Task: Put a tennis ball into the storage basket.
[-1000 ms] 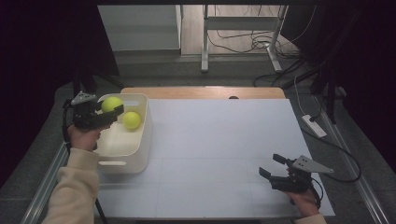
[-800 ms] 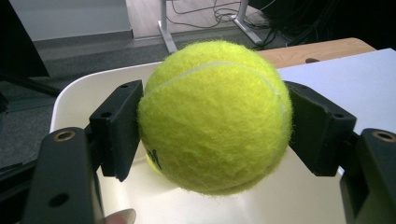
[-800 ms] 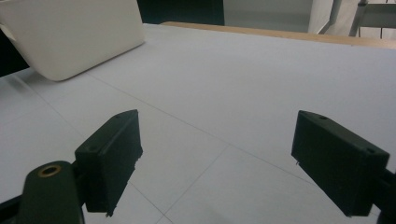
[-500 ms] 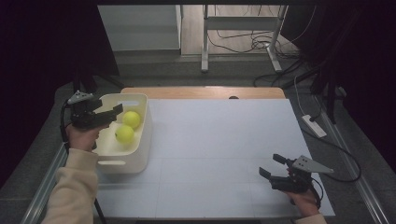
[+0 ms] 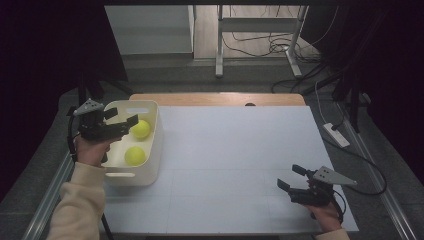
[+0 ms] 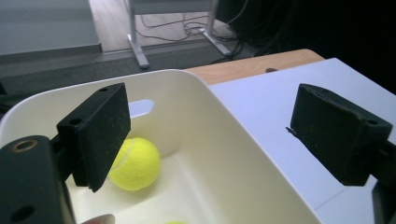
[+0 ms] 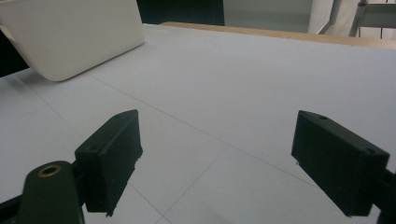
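Over the tub, left side: left gripper hangs with jaws spread wide, grasping nothing.
Tub: white, at the desk's left edge.
Balls: one ball at the far end, the second ball nearer the person; both lie inside.
Right gripper: jaws released, low over the bare white desk, well apart from the tub.
Progress: judging by this, both balls are placed; no ball lies on the desk, so little seems left.
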`<state>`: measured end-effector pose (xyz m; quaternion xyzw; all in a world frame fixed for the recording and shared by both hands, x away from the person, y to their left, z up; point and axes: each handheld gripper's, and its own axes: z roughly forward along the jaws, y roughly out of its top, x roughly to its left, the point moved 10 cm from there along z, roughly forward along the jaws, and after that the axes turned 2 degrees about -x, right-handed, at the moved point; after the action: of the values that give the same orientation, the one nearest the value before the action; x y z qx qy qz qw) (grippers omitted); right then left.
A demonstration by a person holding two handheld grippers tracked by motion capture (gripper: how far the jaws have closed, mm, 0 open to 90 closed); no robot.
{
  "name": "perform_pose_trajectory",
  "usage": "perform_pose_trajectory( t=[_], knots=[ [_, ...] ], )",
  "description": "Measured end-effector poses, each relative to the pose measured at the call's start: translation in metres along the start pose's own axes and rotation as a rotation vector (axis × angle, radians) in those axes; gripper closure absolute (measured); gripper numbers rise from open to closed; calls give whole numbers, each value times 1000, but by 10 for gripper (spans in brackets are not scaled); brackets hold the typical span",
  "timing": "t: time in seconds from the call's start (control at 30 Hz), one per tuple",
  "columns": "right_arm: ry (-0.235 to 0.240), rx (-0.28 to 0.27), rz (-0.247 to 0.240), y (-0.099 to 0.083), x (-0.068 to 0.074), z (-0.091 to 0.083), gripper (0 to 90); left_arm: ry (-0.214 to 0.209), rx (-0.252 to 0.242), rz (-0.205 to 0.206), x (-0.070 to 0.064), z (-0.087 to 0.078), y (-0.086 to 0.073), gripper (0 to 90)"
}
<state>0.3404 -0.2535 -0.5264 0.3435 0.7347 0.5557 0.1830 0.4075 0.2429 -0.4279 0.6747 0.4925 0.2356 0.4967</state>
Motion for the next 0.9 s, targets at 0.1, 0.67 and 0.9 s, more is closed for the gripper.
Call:
perform_pose_trajectory(
  t=[0.1, 0.67, 0.9],
  knots=[
    [1, 1, 3, 0, 0, 0, 160, -23, -8, 10, -7, -2, 1, 129],
    [6, -1, 12, 0, -3, 3, 160, -163, -33, 36, -42, -7, 1, 132],
    [13, -2, 10, 0, -2, 3, 160, -205, -39, 42, -56, -11, 1, 131]
  ],
)
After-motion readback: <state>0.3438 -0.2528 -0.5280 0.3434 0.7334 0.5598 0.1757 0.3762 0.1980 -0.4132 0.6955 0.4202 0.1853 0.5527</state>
